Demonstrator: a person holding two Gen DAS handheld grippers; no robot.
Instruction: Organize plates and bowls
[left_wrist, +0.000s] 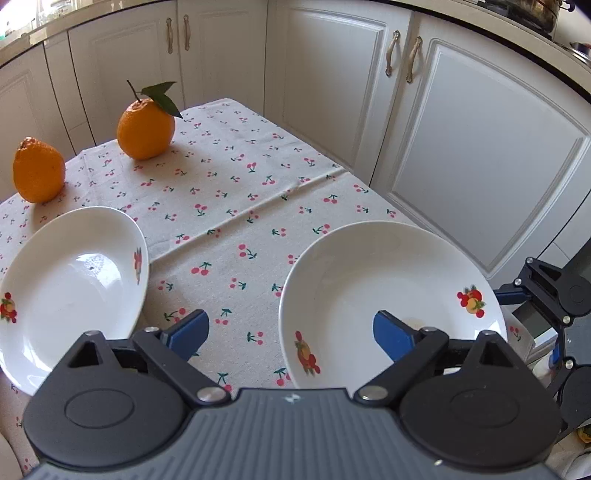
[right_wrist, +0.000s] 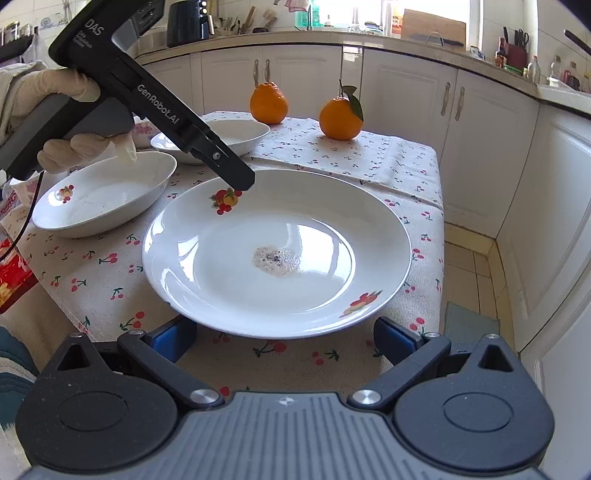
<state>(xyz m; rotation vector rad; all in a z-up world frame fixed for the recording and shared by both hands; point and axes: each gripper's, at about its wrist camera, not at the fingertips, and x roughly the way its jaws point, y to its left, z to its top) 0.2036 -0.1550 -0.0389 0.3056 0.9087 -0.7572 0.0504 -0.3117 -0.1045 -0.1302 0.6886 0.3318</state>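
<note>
While both sets of jaws are being held wide apart and empty, the left gripper (left_wrist: 291, 332) is being hovered over the near rim of the plate (left_wrist: 391, 295), one jaw above its inside. The right gripper (right_wrist: 284, 339) is being kept just short of that plate, which is lying on the worktop (right_wrist: 369, 155) ahead, bowls (right_wrist: 107, 192) beyond to the left.

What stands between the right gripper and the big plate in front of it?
Nothing visible does. The right gripper is open at the near rim of the big plate, with only tablecloth between. The left gripper is over the far rim.
</note>
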